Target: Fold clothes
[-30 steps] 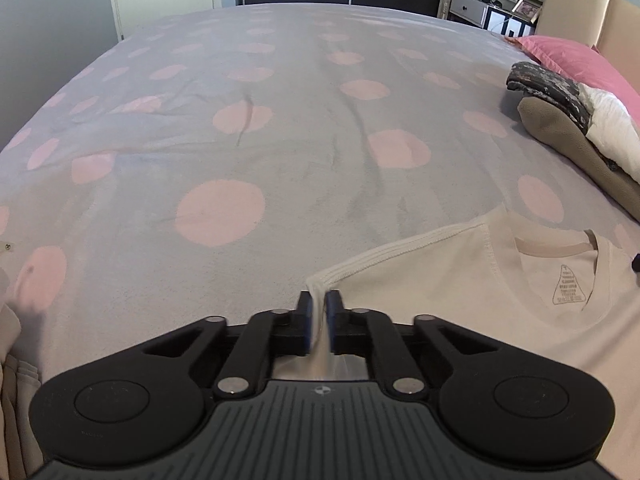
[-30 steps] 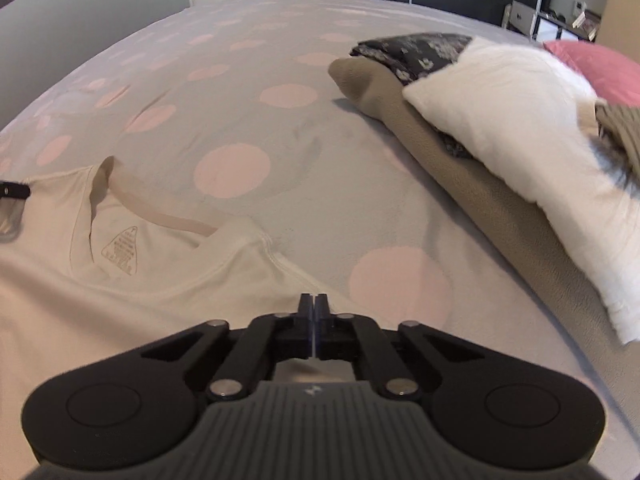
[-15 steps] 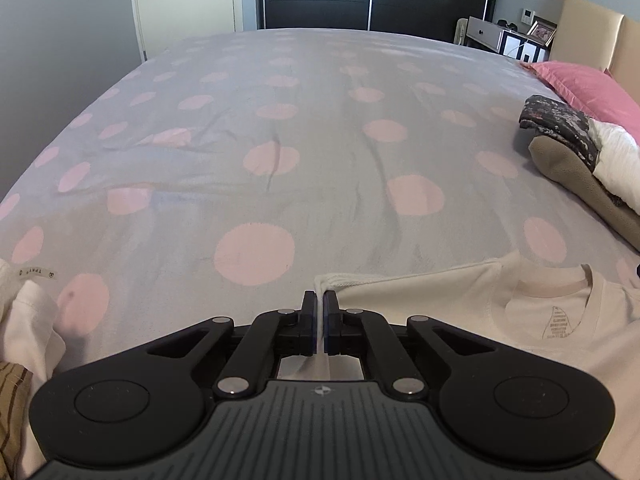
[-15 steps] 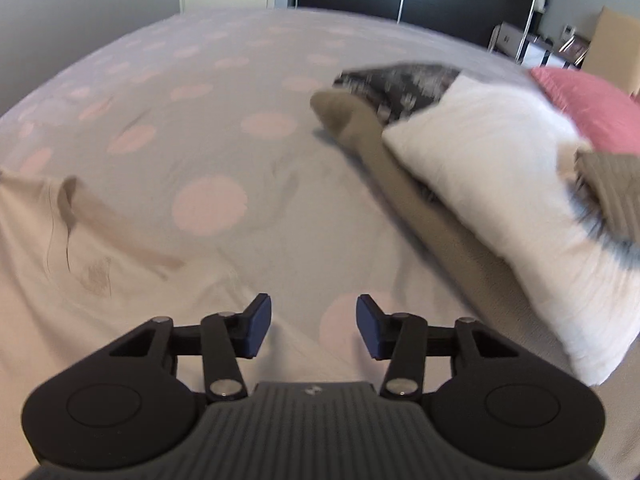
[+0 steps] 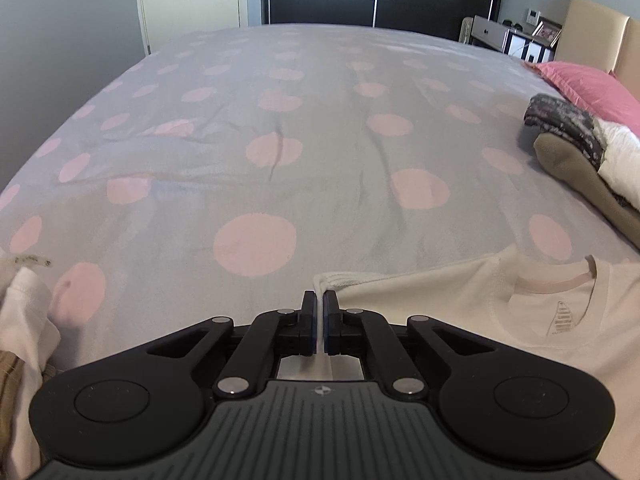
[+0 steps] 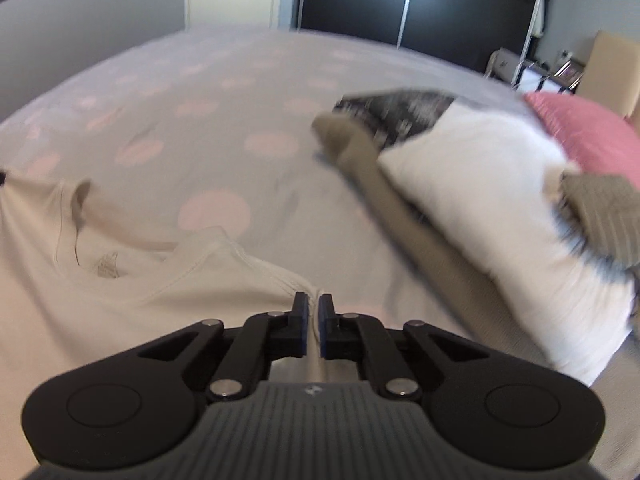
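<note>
Now the right tongs [image 6: 313, 312], spread wide half a second ago, are pinched on the shirt [image 6: 132, 280] sleeve; the left tongs [image 5: 319, 308] remain clamped on the other sleeve. Spread ahead on the bed [image 5: 280, 128], the shirt is ready for folding.

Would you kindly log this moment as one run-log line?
left gripper: shut on T-shirt sleeve | right gripper: shut on T-shirt's other sleeve | T-shirt: flat on bedspread
</note>
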Tool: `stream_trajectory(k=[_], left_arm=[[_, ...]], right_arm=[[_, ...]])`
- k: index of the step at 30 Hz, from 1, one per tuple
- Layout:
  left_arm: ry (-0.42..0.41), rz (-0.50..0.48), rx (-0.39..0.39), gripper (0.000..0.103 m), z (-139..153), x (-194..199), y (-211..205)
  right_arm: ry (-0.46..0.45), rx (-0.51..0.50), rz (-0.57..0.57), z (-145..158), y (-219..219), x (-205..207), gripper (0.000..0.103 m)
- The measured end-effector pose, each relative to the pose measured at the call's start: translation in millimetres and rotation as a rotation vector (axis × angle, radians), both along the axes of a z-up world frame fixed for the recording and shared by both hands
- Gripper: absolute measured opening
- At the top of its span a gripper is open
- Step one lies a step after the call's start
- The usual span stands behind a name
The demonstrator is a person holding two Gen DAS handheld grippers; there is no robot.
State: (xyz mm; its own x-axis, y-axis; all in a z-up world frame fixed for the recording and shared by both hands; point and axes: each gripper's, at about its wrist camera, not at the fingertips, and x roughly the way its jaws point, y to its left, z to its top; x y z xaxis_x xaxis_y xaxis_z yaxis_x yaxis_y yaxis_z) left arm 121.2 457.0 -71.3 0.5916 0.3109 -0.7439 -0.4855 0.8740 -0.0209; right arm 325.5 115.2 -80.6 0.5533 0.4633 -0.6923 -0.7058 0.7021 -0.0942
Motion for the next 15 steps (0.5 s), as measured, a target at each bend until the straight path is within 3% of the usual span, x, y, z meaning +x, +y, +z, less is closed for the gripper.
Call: stream_trajectory(k=[2,5,15], left_arm=[[-0.053,0.016,0.023,0.001,12.0,-5.4,-0.4],[-0.089,0.055,0.051,0.001,20.4,-6.1,3.4],[0.054,0.066,0.061,0.002,-27.2,18.7,18.4]], right_arm=[[-0.033,0.045,-0.023,16.8,1.6,2.7,0.005],[-0.065,0.027,-0.014,17.8,15.8,2.3,0.005],[-0.005,-0.081,-0.028,-38.1,50.0,14.3,0.006]])
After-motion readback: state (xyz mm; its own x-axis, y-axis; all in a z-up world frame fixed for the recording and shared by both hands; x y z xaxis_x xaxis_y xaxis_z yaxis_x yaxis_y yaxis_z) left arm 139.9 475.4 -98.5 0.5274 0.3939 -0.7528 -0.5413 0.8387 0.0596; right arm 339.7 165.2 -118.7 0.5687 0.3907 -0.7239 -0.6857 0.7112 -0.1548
